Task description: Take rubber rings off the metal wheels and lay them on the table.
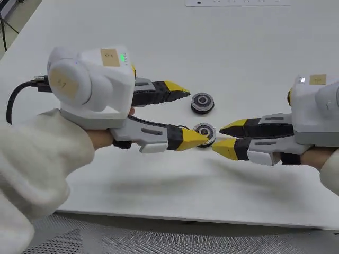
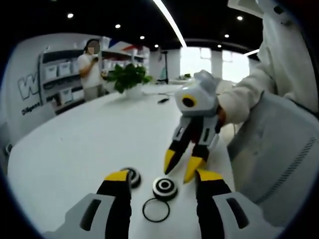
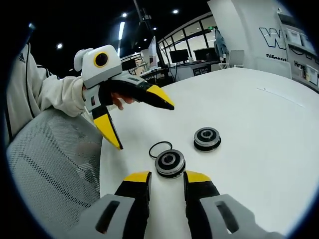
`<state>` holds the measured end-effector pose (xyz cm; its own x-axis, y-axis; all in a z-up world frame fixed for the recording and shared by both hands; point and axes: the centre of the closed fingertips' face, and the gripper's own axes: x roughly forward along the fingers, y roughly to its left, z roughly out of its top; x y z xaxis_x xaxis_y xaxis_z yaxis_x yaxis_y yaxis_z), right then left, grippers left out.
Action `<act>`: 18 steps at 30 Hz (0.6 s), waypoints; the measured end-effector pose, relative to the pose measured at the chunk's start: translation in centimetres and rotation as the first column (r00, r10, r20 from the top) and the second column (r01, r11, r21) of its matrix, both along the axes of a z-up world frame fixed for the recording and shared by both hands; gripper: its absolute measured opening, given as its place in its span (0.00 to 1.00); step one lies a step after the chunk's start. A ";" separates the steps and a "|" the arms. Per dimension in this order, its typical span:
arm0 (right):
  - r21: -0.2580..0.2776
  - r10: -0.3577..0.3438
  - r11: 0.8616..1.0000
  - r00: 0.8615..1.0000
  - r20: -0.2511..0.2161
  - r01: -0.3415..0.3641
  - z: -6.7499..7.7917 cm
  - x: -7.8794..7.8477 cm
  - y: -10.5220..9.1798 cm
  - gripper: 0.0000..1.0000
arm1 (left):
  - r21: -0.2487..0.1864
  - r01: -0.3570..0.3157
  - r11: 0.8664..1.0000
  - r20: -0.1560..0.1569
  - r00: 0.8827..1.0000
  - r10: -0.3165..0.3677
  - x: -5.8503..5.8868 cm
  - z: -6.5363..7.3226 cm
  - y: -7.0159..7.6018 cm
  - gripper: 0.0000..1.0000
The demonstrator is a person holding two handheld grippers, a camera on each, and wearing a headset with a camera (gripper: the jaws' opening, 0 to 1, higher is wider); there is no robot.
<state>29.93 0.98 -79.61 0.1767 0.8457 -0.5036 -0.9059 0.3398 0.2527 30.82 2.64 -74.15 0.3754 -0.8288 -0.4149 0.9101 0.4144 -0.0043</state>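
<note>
The nearer metal wheel (image 3: 170, 163) lies flat, axle upright, just ahead of the right gripper (image 1: 217, 138), whose jaws are narrowly parted and empty. The left gripper (image 1: 198, 116), spread wide and holding nothing, has a thin black rubber ring (image 2: 156, 209) lying loose between its jaws, just short of that wheel. The farther wheel (image 1: 202, 102) sits beyond; its dark rim looks like rubber, though blur leaves doubt.

Black rubber ring (image 2: 143, 210), silver-and-black wheels (image 3: 170, 163), white table (image 1: 238, 47)
</note>
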 end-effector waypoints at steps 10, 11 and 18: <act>-0.005 -0.009 1.000 0.999 0.032 0.009 -0.4 0.6 0.1 0.22 | 0.008 0.002 1.000 -0.022 1.000 -0.001 0.2 -1.1 -0.9 0.43; -0.008 -0.009 1.000 0.999 0.035 0.009 -0.4 0.6 0.1 0.22 | 0.011 0.004 1.000 -0.025 1.000 -0.004 0.2 -1.3 -1.1 0.41; -0.017 -0.003 1.000 0.999 0.048 0.004 -0.7 0.6 0.3 0.20 | 0.039 0.026 0.999 -0.020 0.999 -0.025 0.3 -2.3 -1.5 0.26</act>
